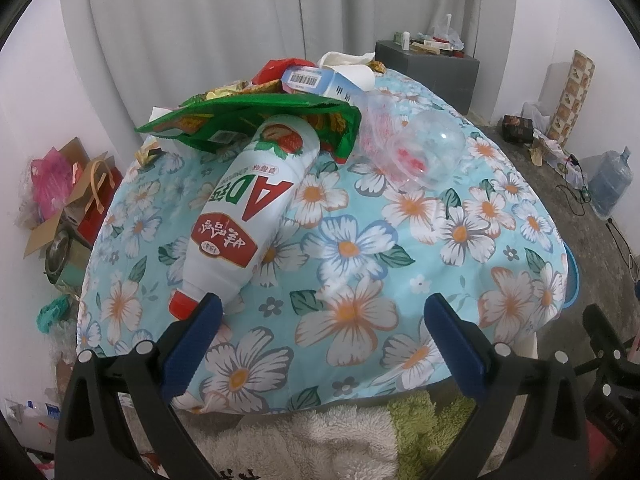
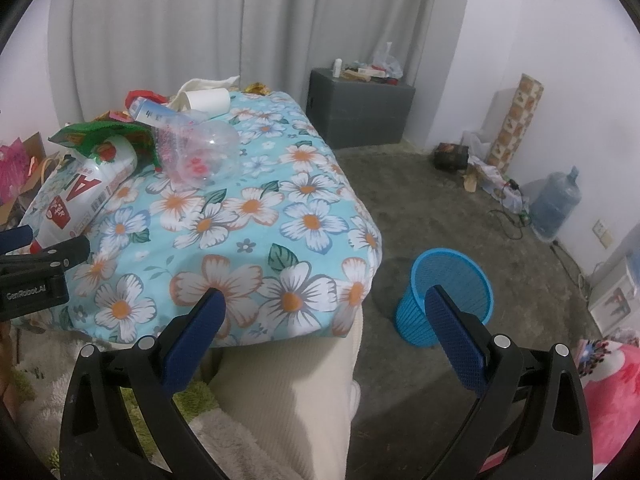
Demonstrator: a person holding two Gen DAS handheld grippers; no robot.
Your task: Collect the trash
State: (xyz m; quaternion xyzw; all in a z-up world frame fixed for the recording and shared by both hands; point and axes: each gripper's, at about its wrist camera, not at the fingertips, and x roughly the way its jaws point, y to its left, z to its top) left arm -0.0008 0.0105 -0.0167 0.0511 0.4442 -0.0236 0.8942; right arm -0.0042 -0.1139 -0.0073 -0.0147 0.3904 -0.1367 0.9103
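A pile of trash lies on a floral cloth-covered table (image 1: 360, 248). A white AD bottle (image 1: 248, 208) with a red cap lies on its side, its cap beside my left gripper's left finger. A green snack bag (image 1: 248, 116), a clear crushed plastic bottle (image 1: 416, 148) and a blue-white carton (image 1: 316, 80) lie behind it. My left gripper (image 1: 322, 312) is open and empty over the table's near edge. My right gripper (image 2: 324, 300) is open and empty, between the table corner (image 2: 320, 264) and a blue mesh bin (image 2: 448, 296) on the floor. The AD bottle (image 2: 84, 184) and the clear bottle (image 2: 200, 152) also show in the right wrist view.
A grey cabinet (image 2: 360, 112) with clutter stands by the curtain. A water jug (image 2: 556, 200), a patterned roll (image 2: 520, 120) and cables line the right wall. Boxes and bags (image 1: 68, 204) sit left of the table. A fluffy rug (image 1: 304, 440) lies below.
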